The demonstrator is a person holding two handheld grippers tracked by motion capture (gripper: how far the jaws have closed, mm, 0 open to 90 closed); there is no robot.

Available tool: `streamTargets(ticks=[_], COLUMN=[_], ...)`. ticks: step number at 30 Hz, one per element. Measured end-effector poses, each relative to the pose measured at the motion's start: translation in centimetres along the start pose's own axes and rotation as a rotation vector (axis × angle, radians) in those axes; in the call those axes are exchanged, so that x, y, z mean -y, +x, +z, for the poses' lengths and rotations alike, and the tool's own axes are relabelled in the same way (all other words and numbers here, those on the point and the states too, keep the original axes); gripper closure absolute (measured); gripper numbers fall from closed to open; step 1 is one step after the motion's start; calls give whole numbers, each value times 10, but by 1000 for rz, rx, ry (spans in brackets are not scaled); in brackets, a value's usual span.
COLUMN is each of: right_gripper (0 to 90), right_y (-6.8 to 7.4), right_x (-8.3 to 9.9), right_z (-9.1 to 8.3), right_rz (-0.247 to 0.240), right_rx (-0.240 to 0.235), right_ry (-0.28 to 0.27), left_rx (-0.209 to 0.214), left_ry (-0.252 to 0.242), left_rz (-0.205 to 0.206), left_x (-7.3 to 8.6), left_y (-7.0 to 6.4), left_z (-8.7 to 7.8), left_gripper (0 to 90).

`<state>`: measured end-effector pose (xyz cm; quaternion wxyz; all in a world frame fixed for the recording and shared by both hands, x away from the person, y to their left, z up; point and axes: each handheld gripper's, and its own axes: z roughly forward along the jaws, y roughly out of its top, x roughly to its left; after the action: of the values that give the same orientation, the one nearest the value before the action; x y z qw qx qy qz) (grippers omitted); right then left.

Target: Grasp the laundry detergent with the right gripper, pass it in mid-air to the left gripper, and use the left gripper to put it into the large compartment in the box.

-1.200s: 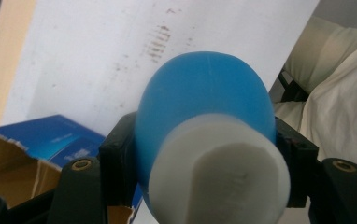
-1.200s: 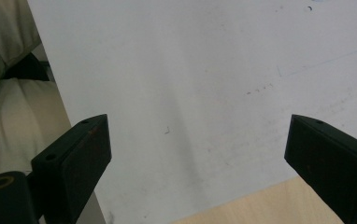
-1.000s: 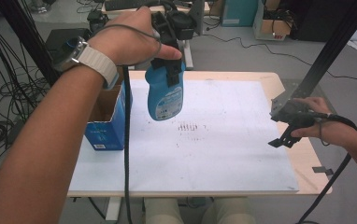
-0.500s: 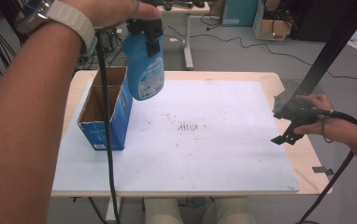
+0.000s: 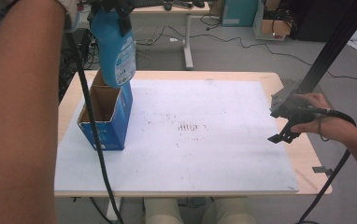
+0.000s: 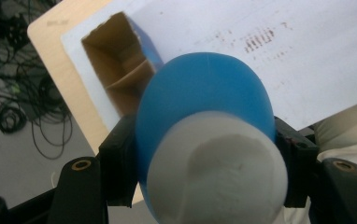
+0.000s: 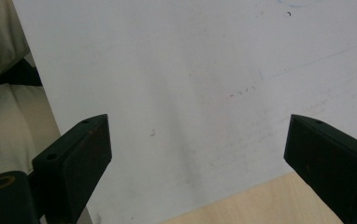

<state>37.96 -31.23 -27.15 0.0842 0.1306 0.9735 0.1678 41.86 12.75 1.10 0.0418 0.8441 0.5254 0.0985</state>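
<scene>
The left gripper (image 5: 113, 9) is clamped on the white-capped neck of the blue bottle (image 5: 116, 49), which hangs upright, its bottom just above the far end of the open blue cardboard box (image 5: 104, 123). The coming move is, I judge, straight down along the bottle's long axis. The left gripper view adds what the high view hides: a divider inside the box (image 6: 120, 79) (two compartments). The right gripper (image 5: 286, 126), jaws wide and empty, is well apart from the box.
</scene>
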Motion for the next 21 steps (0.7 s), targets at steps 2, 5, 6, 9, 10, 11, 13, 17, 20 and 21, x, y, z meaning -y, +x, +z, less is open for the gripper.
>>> streamTargets(ticks=[2,5,6,9,10,11,13,17,20,21], right_gripper=[75,76,76,76,75,76,76,76,76,76], right_y=[-1,-1,-2,-2,-2,-2,-2,-3,-3,-3], right_x=[-1,-2,-2,-3,-3,-3,-3,-1,0,0], right_z=[2,4,5,7,8,8,8,9,9,9], right_rz=[4,5,6,7,7,7,10,17,24,22], right_rx=[2,-1,-4,-8,-8,-8,-8,-9,-9,-9], right_ry=[0,-2,-4,-1,-1,-2,-5,-3,-5,-7], left_rx=[-4,-8,-9,-16,-20,-21,-24,-29,-41,-39], left_ry=[8,12,16,17,22,22,23,17,24,23], left_rz=[-20,-53,-59,-87,-93,-102,-118,-154,-192,-199], left_x=[2,6,7,10,11,12,14,16,17,18], left_y=[7,15,17,24,27,29,32,38,42,43], left_z=[3,9,12,18,20,22,25,29,34,36], left_gripper=[375,375,375,375,375,375,375,375,375,375])
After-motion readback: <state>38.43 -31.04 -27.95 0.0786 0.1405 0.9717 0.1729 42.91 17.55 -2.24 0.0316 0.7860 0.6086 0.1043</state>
